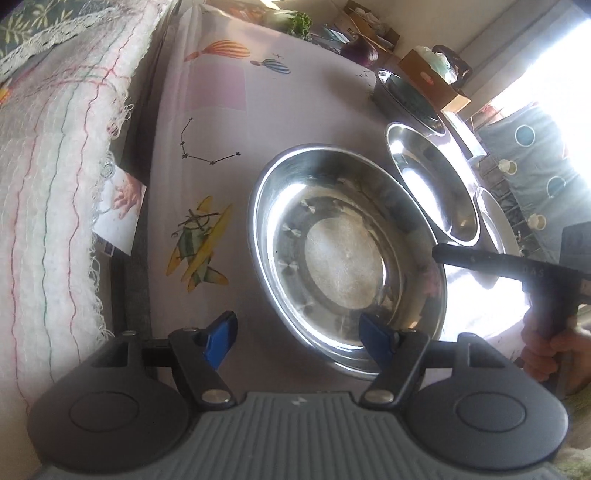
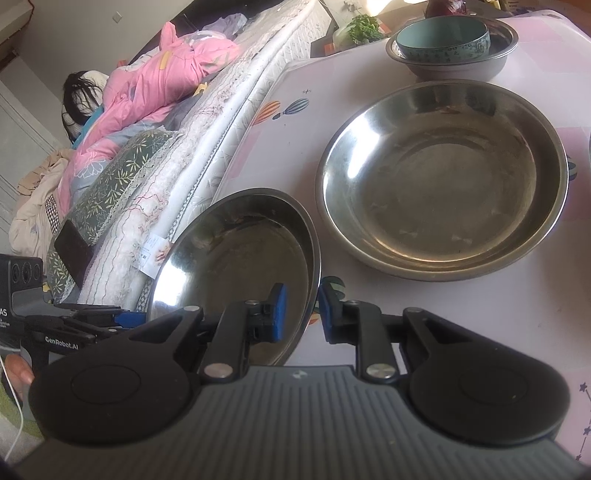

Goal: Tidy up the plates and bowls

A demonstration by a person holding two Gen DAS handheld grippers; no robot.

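A steel plate (image 1: 347,254) lies tilted just ahead of my left gripper (image 1: 297,341), which is open with its right pad at the plate's near rim. My right gripper (image 2: 298,312) straddles this plate's rim (image 2: 240,266) with its blue pads (image 2: 277,314) narrowly apart; the plate is tipped up. A larger steel plate (image 2: 443,177) rests flat on the table beyond; in the left wrist view it shows further right (image 1: 432,181). A teal bowl (image 2: 443,37) sits in a grey bowl (image 2: 458,61) at the far end.
The table (image 2: 498,306) has a pale printed cloth. A bed with a white mattress (image 2: 229,122), pillow and pink quilt (image 2: 147,85) runs along the table's left side. Boxes (image 1: 432,74) and greens (image 2: 364,24) lie beyond the table.
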